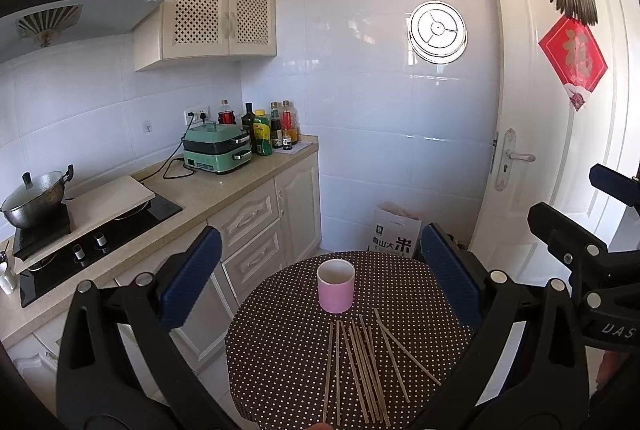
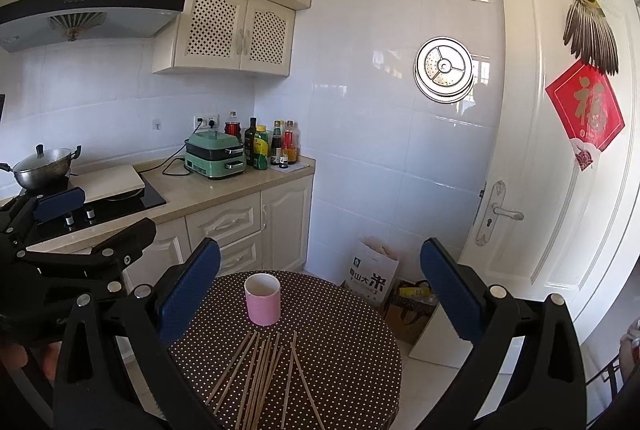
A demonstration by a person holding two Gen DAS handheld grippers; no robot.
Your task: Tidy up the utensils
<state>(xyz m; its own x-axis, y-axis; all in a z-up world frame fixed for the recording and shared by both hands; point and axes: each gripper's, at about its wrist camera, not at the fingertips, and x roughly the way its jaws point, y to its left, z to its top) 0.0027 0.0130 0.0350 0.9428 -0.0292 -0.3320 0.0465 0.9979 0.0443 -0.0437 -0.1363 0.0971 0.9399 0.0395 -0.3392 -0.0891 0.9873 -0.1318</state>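
The chopsticks (image 1: pixel 362 370) are seen lying loose on the dotted tabletop (image 1: pixel 280 310), long axes running toward the pink cup (image 1: pixel 336 286) just beyond, below both the left hand-held gripper (image 1: pixel 320 278) and right hand-held gripper (image 2: pixel 320 282), each held wide open and empty.

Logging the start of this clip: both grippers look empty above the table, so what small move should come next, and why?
Probably lower the right gripper, open and empty, toward the nearest of the chopsticks to pinch one. They lie loose and fanned out on the dotted tablecloth, none in the pink cup standing upright just beyond them. The left gripper is open too.
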